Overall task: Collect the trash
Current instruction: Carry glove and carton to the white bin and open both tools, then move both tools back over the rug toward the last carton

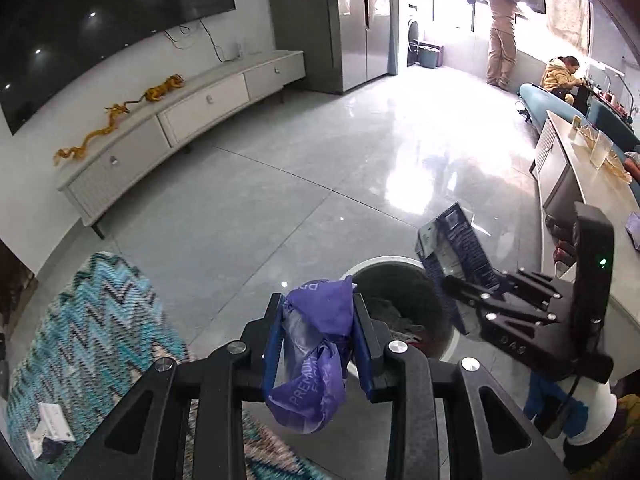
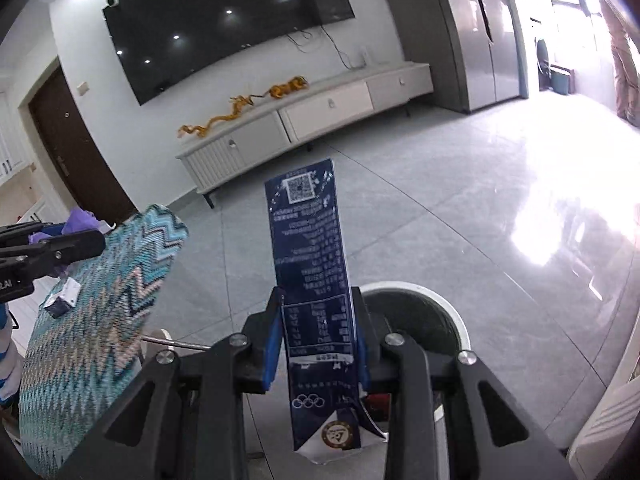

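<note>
A white round trash bin (image 1: 400, 300) stands on the grey tile floor (image 1: 280, 208) between a zigzag-patterned rug (image 1: 92, 320) and a pale coffee table (image 1: 592, 200), nothing blocking its mouth. The left gripper (image 1: 318, 344) is clamped on a crumpled purple wrapper (image 1: 316, 344) printed "PREMIUM", hanging at the bin's near rim. The right gripper (image 2: 318, 344) pinches a flattened dark blue carton (image 2: 312, 280) bearing Olympic rings and a QR code, long axis pointing away along the fingers, just beside the bin.

purple wrapper (image 1: 320, 344) crumpled, clamped | navy carton (image 2: 312, 280) flattened, clamped
</note>
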